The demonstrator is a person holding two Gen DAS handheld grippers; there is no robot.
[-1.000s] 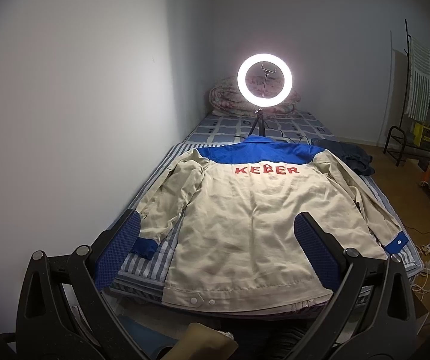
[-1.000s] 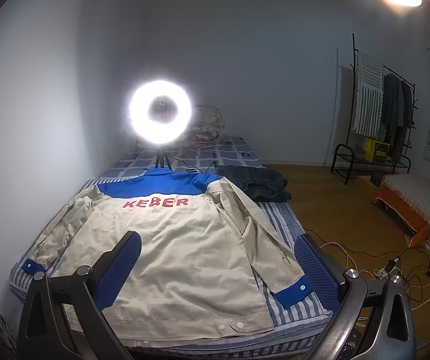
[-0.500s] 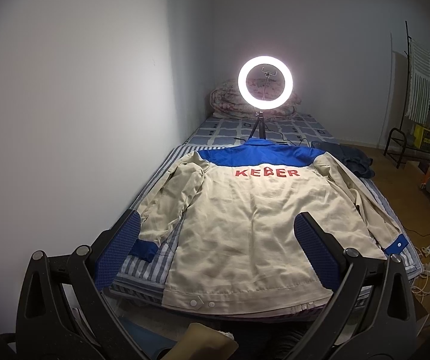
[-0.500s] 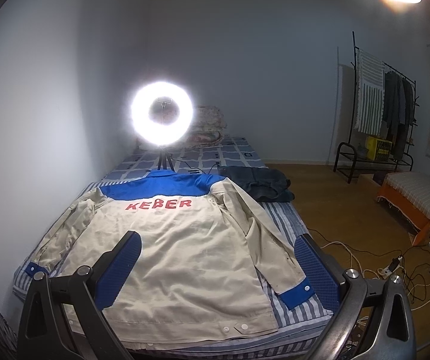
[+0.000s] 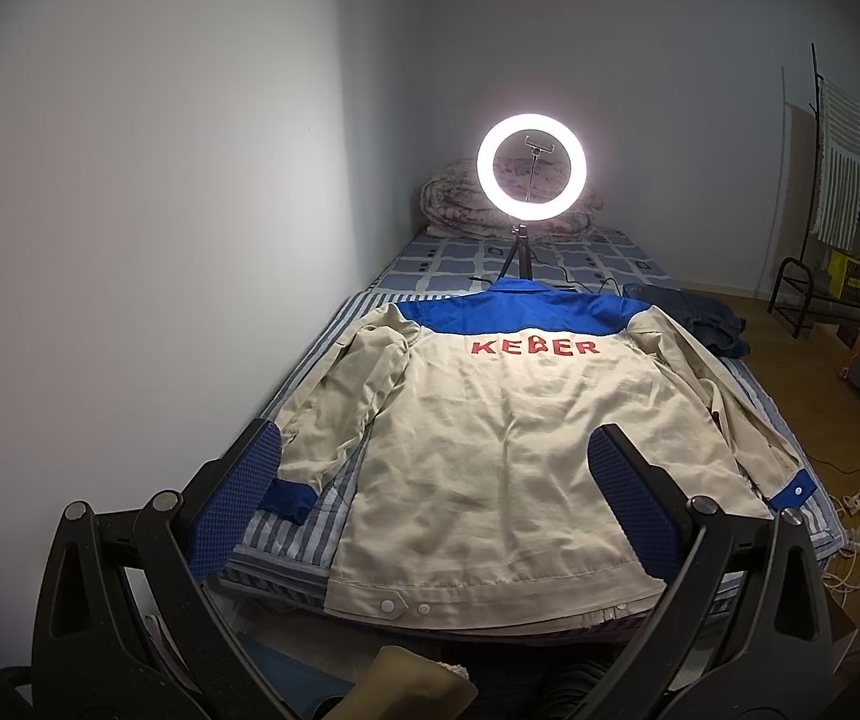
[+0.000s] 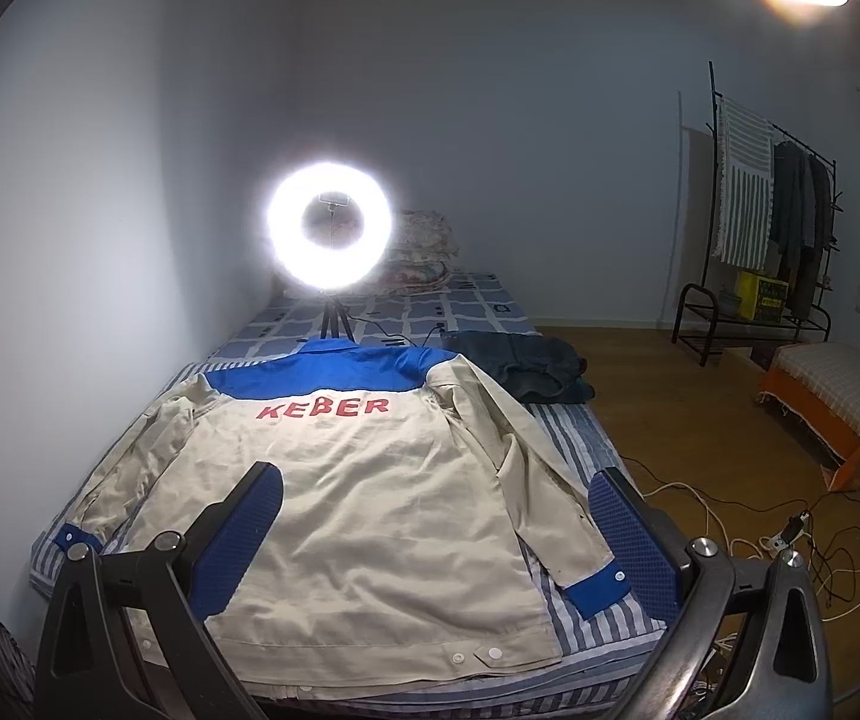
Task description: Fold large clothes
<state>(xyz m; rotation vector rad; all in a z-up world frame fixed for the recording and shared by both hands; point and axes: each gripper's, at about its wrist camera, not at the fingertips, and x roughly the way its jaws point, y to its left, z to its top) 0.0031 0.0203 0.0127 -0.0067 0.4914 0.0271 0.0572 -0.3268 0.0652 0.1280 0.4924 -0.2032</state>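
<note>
Spread back-up on the striped bed (image 5: 333, 516), a beige jacket (image 5: 514, 450) with blue yoke and cuffs, filling the lower centre of both frames. Framed between the spread blue pads of the left gripper (image 5: 430, 510), jaws wide apart, gripping nothing, above the hem. Same for the right gripper (image 6: 436, 540): gaping, empty, clear of the cloth. Across the jacket's back, upper centre, in red: "KEBER" (image 6: 323, 408), middle letter stylised. Beyond the collar, a lit ring light (image 5: 531, 168).

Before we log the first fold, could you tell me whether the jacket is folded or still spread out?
Spread out. The jacket lies flat, back up, on the bed, both sleeves extended beside the body, hem unfolded.
</note>
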